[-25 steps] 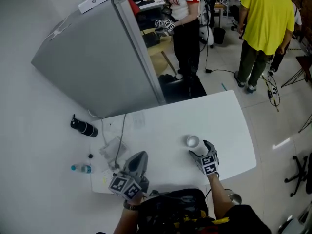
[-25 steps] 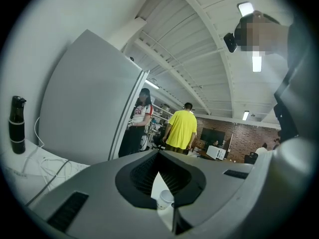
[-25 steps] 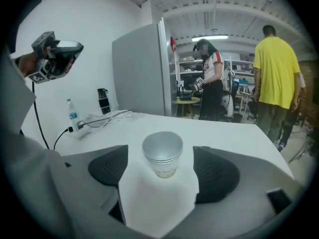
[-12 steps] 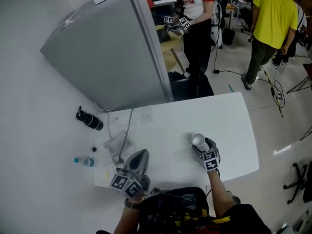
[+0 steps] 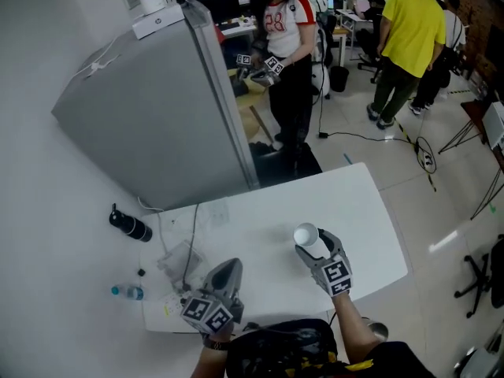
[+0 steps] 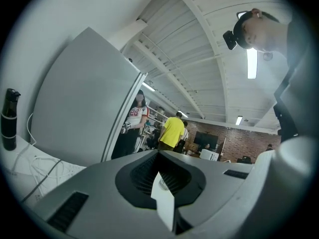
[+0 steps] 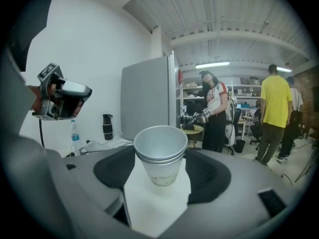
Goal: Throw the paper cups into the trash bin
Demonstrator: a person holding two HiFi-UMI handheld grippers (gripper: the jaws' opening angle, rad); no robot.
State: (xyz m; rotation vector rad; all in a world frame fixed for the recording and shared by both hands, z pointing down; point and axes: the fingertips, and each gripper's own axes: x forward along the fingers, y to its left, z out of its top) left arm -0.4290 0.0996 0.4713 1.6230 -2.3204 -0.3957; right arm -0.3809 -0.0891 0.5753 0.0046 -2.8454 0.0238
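A stack of white paper cups point(image 5: 305, 235) point(image 7: 160, 153) stands upright between the jaws of my right gripper point(image 5: 309, 244) point(image 7: 159, 171), held above the white table point(image 5: 362, 211). Those jaws have just been closing, and they are now shut on the cups' lower part. My left gripper point(image 5: 225, 266) point(image 6: 162, 183) hovers at the table's near left, pointing level, with its jaws together and nothing between them. I see no trash bin that I can be sure of.
A grey partition panel point(image 5: 150, 109) leans behind the table. A black bottle point(image 5: 130, 227) and a small water bottle point(image 5: 126, 292) sit at the left beside cables point(image 5: 189, 235). A round metal thing point(image 5: 378, 331) sits on the floor near right. People stand beyond.
The right gripper closed on the cups standing on the table and lifted them up off it. The left gripper stayed put.
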